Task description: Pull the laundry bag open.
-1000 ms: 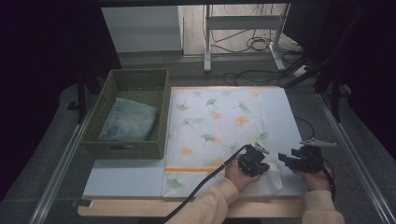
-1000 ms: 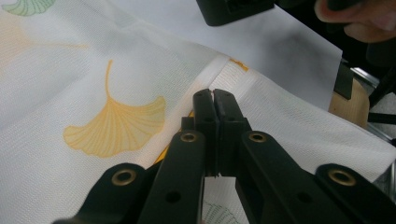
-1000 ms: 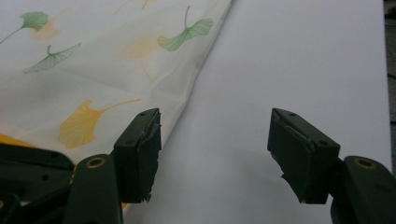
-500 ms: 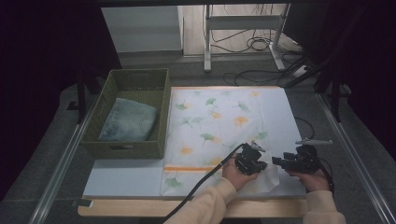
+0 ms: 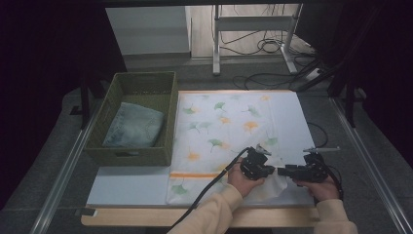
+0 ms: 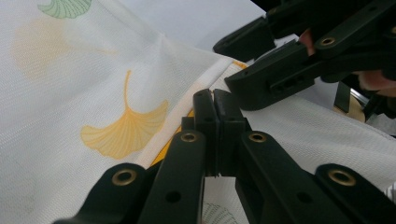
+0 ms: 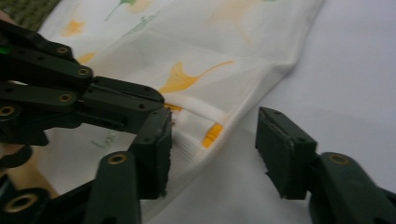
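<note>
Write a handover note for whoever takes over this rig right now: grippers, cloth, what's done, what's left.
Left gripper: jaws shut on a lifted fold of the white cloth with ginkgo-leaf print, near its front right corner.
Right gripper: jaws have just been closing, still open, with the cloth's hemmed edge between them.
Cloth otherwise lies flat on the white board.
The green woven basket at left holds a folded grey-blue cloth.
Left: probably close the right gripper, then fold.

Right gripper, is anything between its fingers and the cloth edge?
No. The right gripper, which has just been closing, straddles the raised fold of the cloth; the left gripper pinches that fold alongside.
</note>
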Demonstrator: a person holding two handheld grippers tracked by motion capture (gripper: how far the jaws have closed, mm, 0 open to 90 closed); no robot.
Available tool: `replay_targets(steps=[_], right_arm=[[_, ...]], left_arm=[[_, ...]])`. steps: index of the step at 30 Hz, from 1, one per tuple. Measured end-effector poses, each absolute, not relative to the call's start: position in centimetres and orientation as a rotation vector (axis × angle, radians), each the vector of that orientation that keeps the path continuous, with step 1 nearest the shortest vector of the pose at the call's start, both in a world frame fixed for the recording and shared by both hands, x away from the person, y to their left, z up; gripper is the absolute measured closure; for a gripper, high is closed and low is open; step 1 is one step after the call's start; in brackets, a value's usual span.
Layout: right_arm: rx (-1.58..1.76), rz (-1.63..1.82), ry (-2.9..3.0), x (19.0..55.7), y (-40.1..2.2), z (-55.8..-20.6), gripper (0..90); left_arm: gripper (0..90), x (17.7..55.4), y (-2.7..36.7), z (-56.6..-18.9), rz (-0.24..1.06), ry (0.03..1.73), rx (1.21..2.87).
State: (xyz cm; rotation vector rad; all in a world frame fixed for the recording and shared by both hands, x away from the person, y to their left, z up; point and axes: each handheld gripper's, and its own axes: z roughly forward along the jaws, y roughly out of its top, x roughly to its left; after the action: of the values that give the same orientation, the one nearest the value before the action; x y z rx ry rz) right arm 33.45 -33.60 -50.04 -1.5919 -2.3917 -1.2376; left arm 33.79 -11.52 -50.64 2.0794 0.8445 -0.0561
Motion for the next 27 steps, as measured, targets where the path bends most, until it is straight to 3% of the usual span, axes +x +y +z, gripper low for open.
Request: replay_targets(steps=[6,9,27], right_arm=[[-1.544,-1.274,-2.382,33.4,-33.4,-50.3,74.6],[-1.520,-1.295,-2.389,33.3,-33.3,-50.2,80.5],[-1.468,-1.300,-2.502,33.0,-32.2,-49.7,84.1]], left_arm=[[90.0,33.8,-11.4,-50.9,-0.060,0.849,2.082],[90.0,33.8,-11.4,-51.2,-0.065,0.854,2.085],[90.0,33.8,-11.2,-51.2,-0.032,0.879,2.108]])
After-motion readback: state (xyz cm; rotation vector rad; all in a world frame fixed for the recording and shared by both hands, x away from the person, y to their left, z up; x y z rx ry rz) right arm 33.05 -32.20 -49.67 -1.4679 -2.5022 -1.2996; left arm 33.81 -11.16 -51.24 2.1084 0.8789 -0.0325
